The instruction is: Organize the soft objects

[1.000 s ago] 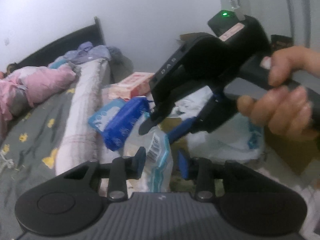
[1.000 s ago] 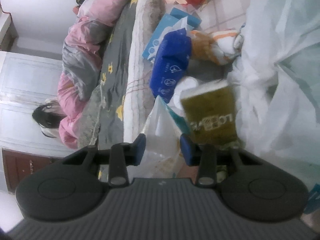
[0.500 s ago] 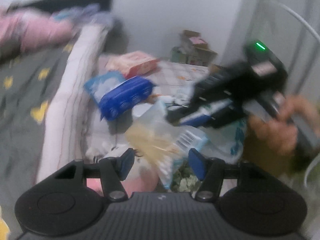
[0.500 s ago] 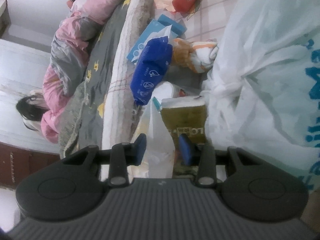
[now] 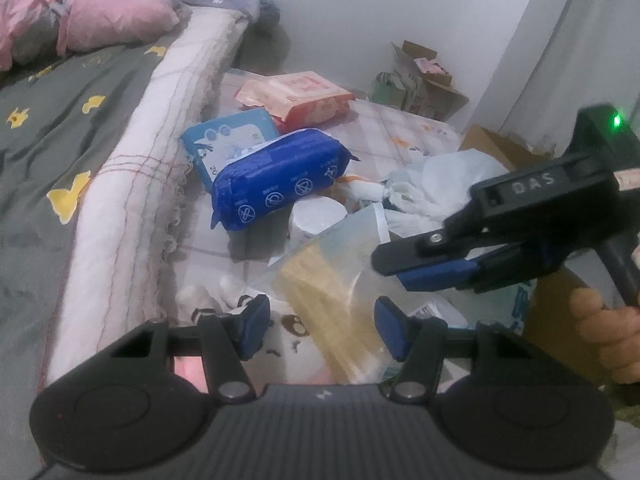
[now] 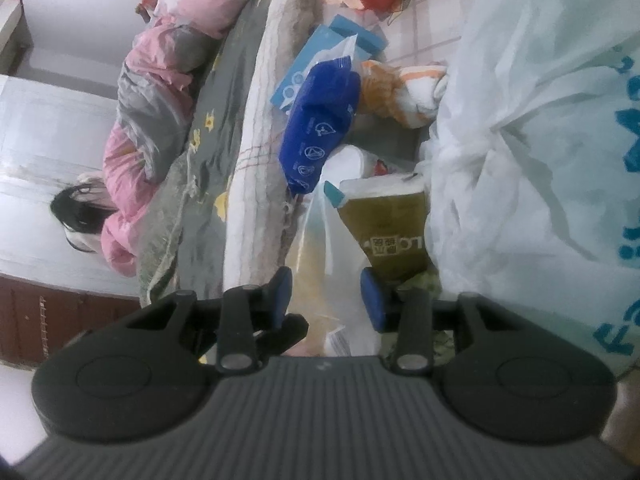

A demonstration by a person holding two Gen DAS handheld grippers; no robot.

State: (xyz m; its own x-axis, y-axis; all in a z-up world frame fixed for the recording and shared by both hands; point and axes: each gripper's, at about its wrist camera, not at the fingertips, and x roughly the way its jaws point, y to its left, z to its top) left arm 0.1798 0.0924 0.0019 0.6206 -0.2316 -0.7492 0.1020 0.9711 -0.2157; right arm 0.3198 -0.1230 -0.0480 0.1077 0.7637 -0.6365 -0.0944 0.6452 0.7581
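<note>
A clear plastic bag with yellow contents (image 5: 332,280) lies tilted on the floor beside the bed, between my left gripper's (image 5: 322,326) open fingers, which do not clamp it. My right gripper (image 6: 326,294) is open too, and the same bag (image 6: 316,248) shows between its fingers. In the left wrist view the right gripper (image 5: 404,262) hovers over the bag's right side. A blue tissue pack (image 5: 276,178) lies behind the bag. An olive packet (image 6: 390,228) lies at the bag's right.
A light blue pack (image 5: 228,140) and a pink pack (image 5: 300,94) lie further back. A big white plastic bag (image 6: 540,120) fills the right. The bed edge (image 5: 136,168) runs along the left. Cardboard boxes (image 5: 420,84) stand by the wall. A white roll (image 5: 316,214) sits mid-pile.
My left gripper has opened wide and let go of the clear bag, which has dropped lower. My right gripper has opened a little and moved lower and right.
</note>
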